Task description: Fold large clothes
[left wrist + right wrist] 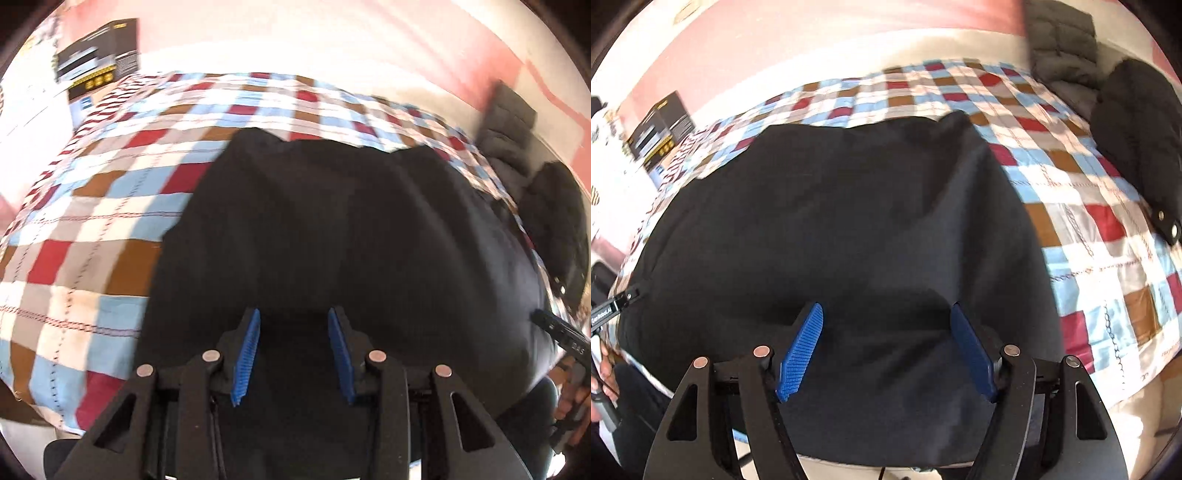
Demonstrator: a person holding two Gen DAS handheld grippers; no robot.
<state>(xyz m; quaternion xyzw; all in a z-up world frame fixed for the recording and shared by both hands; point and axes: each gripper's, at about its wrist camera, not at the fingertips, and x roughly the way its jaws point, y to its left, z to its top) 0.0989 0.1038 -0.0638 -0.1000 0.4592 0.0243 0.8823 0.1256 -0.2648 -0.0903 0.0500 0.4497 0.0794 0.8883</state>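
A large black garment (332, 221) lies spread flat on the checked bed cover (92, 221); its far edge shows a small notch. My left gripper (294, 312) hovers over the garment's near part, blue pads (245, 354) apart, with no cloth pinched between them. In the right wrist view the same black garment (831, 221) fills the middle of the checked cover (1089, 221). My right gripper (886, 306) stands wide open above its near edge, and nothing is held between its pads (799, 350).
A black printed box (99, 55) leans at the bed's far left. A grey quilted jacket (1060, 44) and a black coat with snap buttons (1137, 140) lie at the far right. A person's hand (569, 398) grips the other tool's handle.
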